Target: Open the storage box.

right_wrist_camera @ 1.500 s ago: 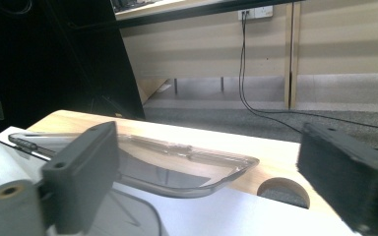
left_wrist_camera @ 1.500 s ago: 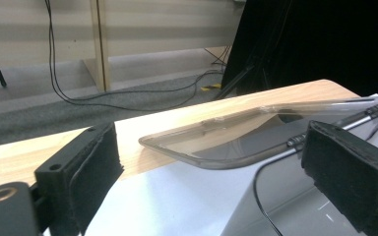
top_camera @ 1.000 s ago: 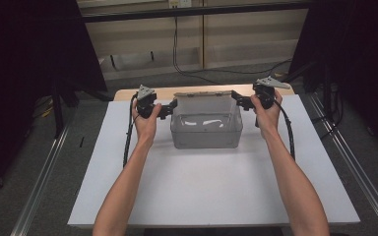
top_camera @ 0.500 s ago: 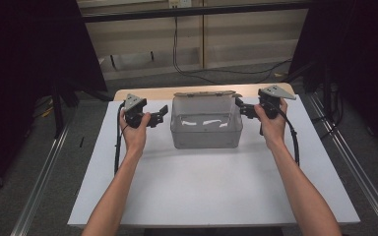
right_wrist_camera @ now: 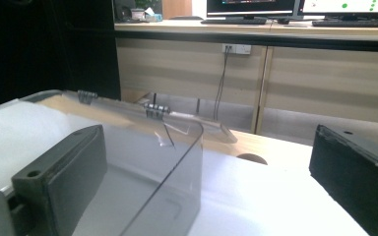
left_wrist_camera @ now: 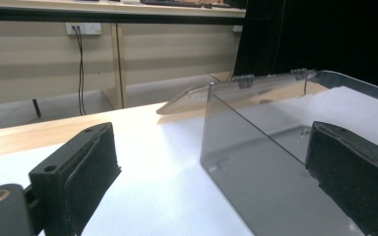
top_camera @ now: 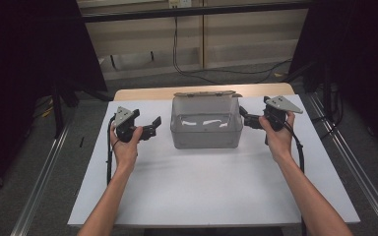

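Both grippers sit in the middle band of the high view, one on each side of a clear plastic box [top_camera: 205,124]. At centre left, the left gripper [top_camera: 153,127] is held in a hand [top_camera: 126,143] whose forearm rises from the bottom edge; its jaws stand apart with nothing between them, their tips aimed at the box's left wall and a small gap short of it. At centre right, the right gripper [top_camera: 244,117] is held in the other hand [top_camera: 276,133]; its jaws are also spread and hold nothing, with the tips just beside the box's right wall. Whether they touch it cannot be told from above.

The box stands upright on a white table [top_camera: 211,187], a little above the middle of the frame. Its lid [top_camera: 207,93] is swung back on hinges along the far edge and lies behind it.

From the left gripper view, the two black jaws rise at lower left and lower right, and the box [left_wrist_camera: 295,142] takes up the right half, its near corner standing between them, closer to the right-hand jaw. From the right gripper view, the box [right_wrist_camera: 128,162] occupies the left and centre, its curved corner falling between the jaws, with the left-hand jaw overlapping its wall in the picture.
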{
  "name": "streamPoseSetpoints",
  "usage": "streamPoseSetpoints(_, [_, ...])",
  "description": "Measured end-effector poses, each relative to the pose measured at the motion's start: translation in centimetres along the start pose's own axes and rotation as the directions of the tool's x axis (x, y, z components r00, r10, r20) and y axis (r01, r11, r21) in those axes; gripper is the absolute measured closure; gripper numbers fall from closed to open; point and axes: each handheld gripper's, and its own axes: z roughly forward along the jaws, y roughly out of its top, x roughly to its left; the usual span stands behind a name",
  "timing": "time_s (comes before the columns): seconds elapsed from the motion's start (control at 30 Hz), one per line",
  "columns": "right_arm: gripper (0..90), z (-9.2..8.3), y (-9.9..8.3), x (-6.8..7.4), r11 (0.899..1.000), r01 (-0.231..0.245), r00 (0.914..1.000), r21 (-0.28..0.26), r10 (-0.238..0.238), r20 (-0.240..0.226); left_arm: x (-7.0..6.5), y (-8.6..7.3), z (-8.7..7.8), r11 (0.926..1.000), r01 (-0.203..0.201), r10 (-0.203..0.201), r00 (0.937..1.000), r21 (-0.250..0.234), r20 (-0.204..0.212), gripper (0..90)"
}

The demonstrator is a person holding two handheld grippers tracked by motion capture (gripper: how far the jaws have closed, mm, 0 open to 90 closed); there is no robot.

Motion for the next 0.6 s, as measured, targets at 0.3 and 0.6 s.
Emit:
streamPoseSetpoints(0.3, [1.1,-2.9,-0.5,1.1,0.999,0.021,0.9997,-0.033,-0.021,-0.010,0.2,-1.2,-2.7,0.9999,-0.006,0.006,0.9994,-0.013,-0.033,4.9])
streamPoseSetpoints(0.6, [0.8,-5.3,-1.8,1.7,0.999,0.027,0.9996,-0.030,-0.028,-0.006,-0.7,-3.0,-5.7,0.9994,-0.020,0.019,0.9993,-0.029,-0.031,4.5])
